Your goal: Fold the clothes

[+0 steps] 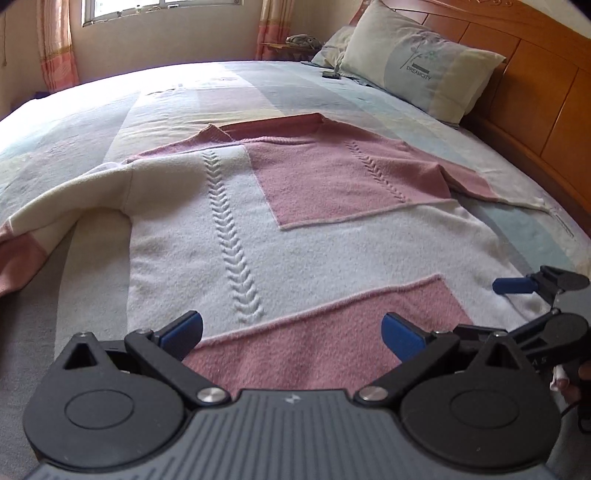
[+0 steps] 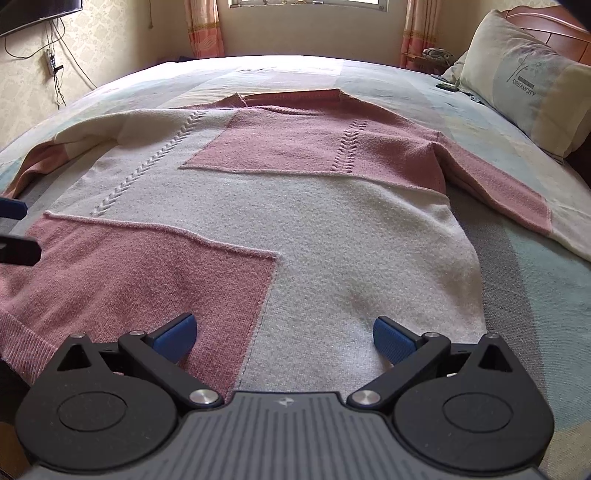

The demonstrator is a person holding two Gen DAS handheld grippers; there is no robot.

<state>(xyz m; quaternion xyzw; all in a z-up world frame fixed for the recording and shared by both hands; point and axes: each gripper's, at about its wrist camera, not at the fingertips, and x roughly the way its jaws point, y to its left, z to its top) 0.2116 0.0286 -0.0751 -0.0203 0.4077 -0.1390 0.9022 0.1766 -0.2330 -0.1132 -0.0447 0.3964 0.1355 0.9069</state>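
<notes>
Left wrist view: a pink-and-cream knitted sweater (image 1: 295,229) lies spread flat, front up, across the middle of the bed (image 1: 110,110), collar toward the far side and hem toward the cameras. Two braided cable ribs run down its chest. Its sleeves reach outward to either side, one draped off to the left with a pink cuff, the other stretched toward the headboard (image 1: 535,85). A pink patch covers the upper chest and a second pink patch sits at the hem.

The left gripper (image 1: 291,332) hovers low over the hem's pink patch; its blue-padded fingers (image 1: 184,330) stand wide apart and hold nothing. At the right edge of this view the right gripper (image 1: 517,306) appears just beside it, fingers likewise spread.

Right wrist view: the right gripper (image 2: 282,334) is poised above the hem where pink meets cream, its fingers (image 2: 393,338) fully spread and empty. Whether the pads touch the knit cannot be told. The left gripper (image 2: 14,229) shows only as a blue tip and black link at the left margin.

Beyond the sweater, the bed carries a pastel patchwork cover. A printed pillow (image 1: 421,62) leans against the wooden headboard, with a small dark object (image 1: 331,75) lying on the cover near it. Curtains (image 2: 205,27) flank a window (image 2: 306,3) on the far wall.
</notes>
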